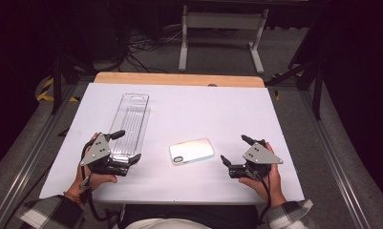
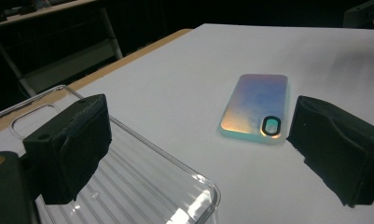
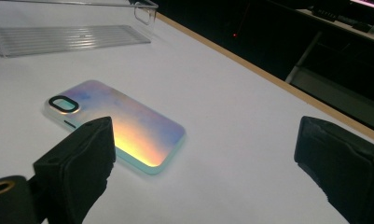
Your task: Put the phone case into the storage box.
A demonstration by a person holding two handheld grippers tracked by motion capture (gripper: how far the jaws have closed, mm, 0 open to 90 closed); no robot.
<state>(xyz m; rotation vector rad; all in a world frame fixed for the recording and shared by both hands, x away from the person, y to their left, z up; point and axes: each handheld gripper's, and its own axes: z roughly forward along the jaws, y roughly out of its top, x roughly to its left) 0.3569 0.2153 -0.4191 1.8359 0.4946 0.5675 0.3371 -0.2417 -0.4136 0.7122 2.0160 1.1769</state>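
A phone with an iridescent back [image 1: 191, 150] lies flat, camera ring up, near the middle of the white table top [image 1: 189, 109]. To its left a long clear plastic tray [image 1: 129, 125] lies lengthwise. My left gripper [image 1: 127, 147] stands open at the tray's near end; in the left gripper view one jaw hangs over the tray [image 2: 142, 186], the other stands off it toward the phone [image 2: 257, 105], and my left gripper [image 2: 198, 135] holds nothing. My right gripper [image 1: 237, 150] is open, right of the phone. In the right gripper view my right gripper [image 3: 208, 154] is empty, with the phone [image 3: 119, 121] just ahead of one jaw.
The wooden table edge [image 1: 179, 78] runs along the far side of the white top. Beyond it stands a white metal frame [image 1: 222, 33] on the dark floor, with cables beside it. The clear tray [image 3: 68, 35] lies far off in the right gripper view.
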